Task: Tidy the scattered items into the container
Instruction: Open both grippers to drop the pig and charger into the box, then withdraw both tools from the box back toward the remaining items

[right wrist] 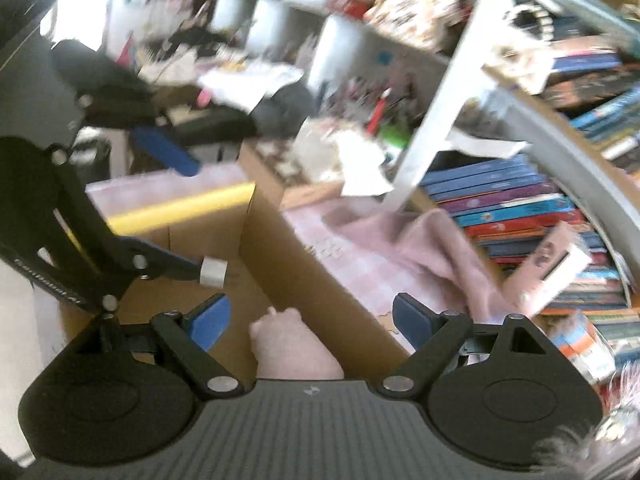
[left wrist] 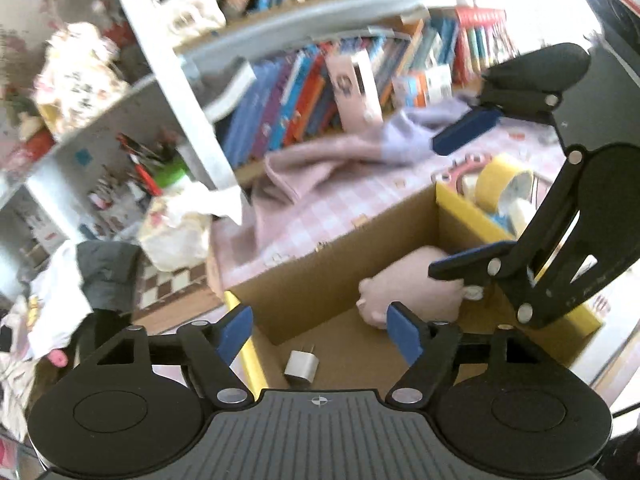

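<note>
We see a white bookshelf (left wrist: 256,40) filling the back of the room, its shelves packed with bright book spines and blurred clutter. Below it lies a surface under a pink checked cloth (left wrist: 320,216), soft and rumpled where a plain pink fabric (left wrist: 316,160) bunches against the books.

On the cloth stands the cardboard box (left wrist: 320,280), brown and matte inside, with yellow edges along its rim. A yellow-walled compartment at its far side holds rolls of tape (left wrist: 500,184), yellow and pale.

Inside the main compartment rests a pink plush toy (left wrist: 408,288), rounded and fuzzy, against the right wall. A small white charger plug (left wrist: 300,368), boxy with two metal prongs, lies on the box floor near the front.

Our left gripper (left wrist: 320,334) hangs above the box with its blue-padded fingers apart and nothing between them. The right gripper (right wrist: 310,320) also has its fingers spread wide, empty, above the plush toy.
</note>
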The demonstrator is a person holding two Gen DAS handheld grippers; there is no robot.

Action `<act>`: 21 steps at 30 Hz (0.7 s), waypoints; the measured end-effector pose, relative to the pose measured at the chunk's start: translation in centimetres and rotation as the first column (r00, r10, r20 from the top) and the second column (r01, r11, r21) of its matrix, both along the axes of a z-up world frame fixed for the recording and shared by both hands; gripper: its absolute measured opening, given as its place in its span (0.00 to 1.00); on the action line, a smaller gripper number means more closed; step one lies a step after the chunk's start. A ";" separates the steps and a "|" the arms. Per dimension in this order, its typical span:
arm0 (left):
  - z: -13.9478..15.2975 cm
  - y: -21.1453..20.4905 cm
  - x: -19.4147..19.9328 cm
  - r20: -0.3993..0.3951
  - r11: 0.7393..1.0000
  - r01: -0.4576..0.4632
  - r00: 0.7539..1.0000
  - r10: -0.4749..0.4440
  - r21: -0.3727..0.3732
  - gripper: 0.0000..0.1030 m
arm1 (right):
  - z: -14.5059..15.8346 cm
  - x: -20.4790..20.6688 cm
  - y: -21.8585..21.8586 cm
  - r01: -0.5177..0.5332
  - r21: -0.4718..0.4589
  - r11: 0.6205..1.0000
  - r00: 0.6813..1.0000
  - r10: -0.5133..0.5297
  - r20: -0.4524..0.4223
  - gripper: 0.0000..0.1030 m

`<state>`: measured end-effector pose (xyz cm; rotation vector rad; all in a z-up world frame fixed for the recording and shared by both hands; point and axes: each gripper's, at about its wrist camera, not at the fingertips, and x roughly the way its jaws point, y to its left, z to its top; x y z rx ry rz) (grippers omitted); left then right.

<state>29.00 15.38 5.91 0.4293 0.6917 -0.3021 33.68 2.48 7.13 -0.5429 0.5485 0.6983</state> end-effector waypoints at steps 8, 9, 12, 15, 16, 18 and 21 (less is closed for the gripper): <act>2.1 0.1 -7.4 0.109 0.991 -0.109 0.987 0.117 -0.080 0.87 | 3.0 -7.3 -3.6 0.139 0.249 0.958 0.975 -0.177 0.135 1.00; 2.0 0.0 -8.3 0.113 0.989 -0.119 0.985 0.129 -0.085 0.87 | 3.2 -8.4 -4.1 0.141 0.290 0.946 0.969 -0.192 0.155 1.00; 1.7 -0.1 -11.2 0.124 0.980 -0.157 0.977 0.172 -0.119 0.87 | 3.6 -12.1 -5.3 0.150 0.361 0.920 0.951 -0.234 0.202 1.00; 1.5 0.2 -14.1 0.127 0.963 -0.206 0.965 0.229 -0.175 0.88 | 3.7 -15.3 -6.3 0.183 0.392 0.901 0.933 -0.284 0.219 1.00; 1.5 0.3 -15.0 0.129 0.955 -0.224 0.959 0.251 -0.195 0.89 | 3.6 -16.3 -6.7 0.203 0.403 0.892 0.927 -0.308 0.215 1.00; 1.3 0.7 -16.7 0.133 0.935 -0.264 0.945 0.300 -0.236 0.91 | 3.3 -17.9 -7.5 0.250 0.426 0.870 0.912 -0.359 0.197 1.00; 1.0 1.4 -19.0 0.117 0.899 -0.324 0.921 0.370 -0.296 0.91 | 2.9 -20.2 -8.7 0.337 0.470 0.816 0.879 -0.451 0.154 1.00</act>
